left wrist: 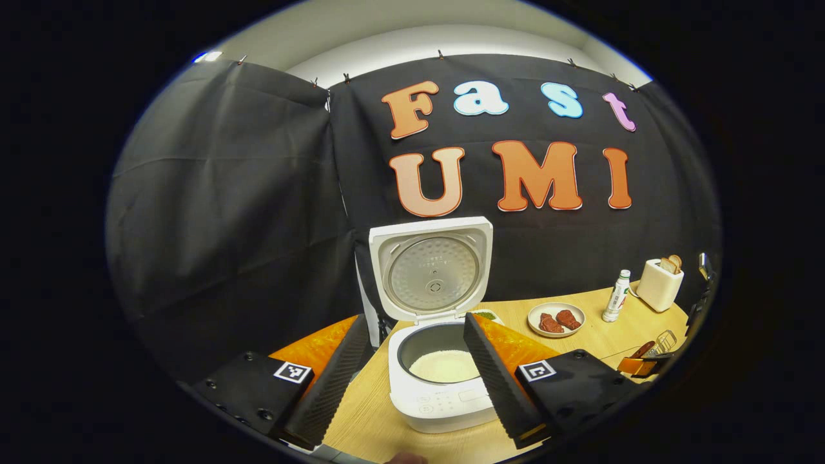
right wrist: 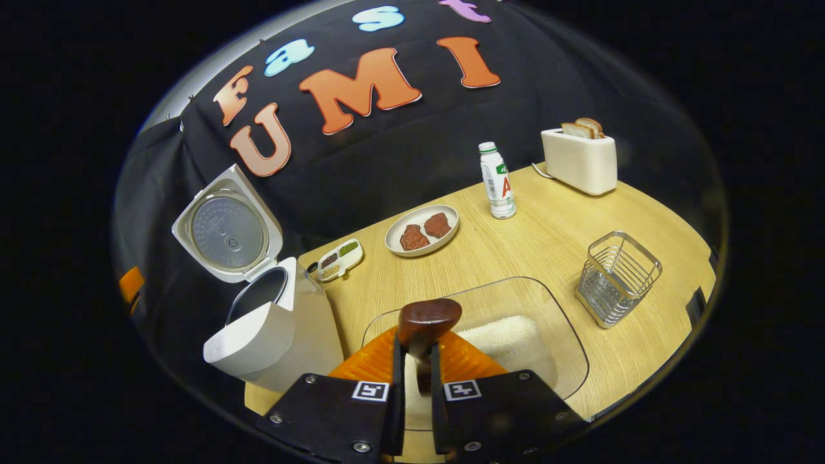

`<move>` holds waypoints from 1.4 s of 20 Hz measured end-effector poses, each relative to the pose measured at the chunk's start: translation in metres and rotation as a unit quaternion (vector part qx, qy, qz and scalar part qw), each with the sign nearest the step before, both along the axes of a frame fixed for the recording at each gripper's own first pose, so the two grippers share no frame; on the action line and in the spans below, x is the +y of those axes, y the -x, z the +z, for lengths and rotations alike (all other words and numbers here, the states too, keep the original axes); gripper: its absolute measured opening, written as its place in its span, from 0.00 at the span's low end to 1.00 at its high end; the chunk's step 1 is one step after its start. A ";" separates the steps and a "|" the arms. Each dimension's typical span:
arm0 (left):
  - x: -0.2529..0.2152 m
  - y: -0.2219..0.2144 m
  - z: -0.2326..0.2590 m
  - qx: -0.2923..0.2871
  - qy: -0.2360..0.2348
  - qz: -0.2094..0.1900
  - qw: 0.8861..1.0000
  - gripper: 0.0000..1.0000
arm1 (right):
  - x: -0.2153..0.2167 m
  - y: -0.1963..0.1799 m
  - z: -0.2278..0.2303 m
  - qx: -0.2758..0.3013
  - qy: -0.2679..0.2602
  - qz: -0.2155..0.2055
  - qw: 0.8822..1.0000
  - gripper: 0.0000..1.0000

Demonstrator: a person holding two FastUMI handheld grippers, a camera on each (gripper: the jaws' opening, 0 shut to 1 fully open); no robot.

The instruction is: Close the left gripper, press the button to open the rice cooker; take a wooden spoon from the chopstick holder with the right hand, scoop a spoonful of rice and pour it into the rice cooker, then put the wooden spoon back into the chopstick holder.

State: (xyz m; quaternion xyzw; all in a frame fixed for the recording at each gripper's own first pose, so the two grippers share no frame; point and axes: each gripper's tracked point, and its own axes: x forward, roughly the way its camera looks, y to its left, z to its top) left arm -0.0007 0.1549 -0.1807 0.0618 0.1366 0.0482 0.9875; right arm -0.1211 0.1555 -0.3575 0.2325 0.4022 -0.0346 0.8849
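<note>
Well, the wooden table [right wrist: 548, 245] carries everything, and on it the white rice cooker [left wrist: 445, 393] stands with its lid [left wrist: 432, 267] up and rice showing in the inner pot. Near the front edge lies a clear container [right wrist: 515, 303] with a heap of rice [right wrist: 509, 338] inside. The wire chopstick holder [right wrist: 615, 277] stands to that container's right, apart from it. The left gripper [left wrist: 412, 377] hangs before the cooker, fingers spread wide, gripping nothing. The right gripper [right wrist: 417, 393] is narrowed onto the wooden spoon [right wrist: 427, 322], both fingers pressing its handle, the dark bowl raised above the container.
</note>
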 end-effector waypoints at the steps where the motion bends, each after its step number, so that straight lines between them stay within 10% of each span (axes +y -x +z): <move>1: 0.000 0.001 -0.001 0.000 0.000 0.000 1.000 1.00 | 0.001 -0.001 0.000 0.001 -0.004 -0.002 1.000 0.17; 13: -0.008 0.000 0.004 0.000 -0.008 -0.003 1.000 1.00 | -0.007 -0.001 -0.004 0.032 -0.136 -0.048 0.989 0.17; 28: -0.080 -0.023 0.021 -0.019 0.008 -0.031 0.999 1.00 | -0.105 -0.010 0.020 0.015 -0.311 -0.164 0.936 0.17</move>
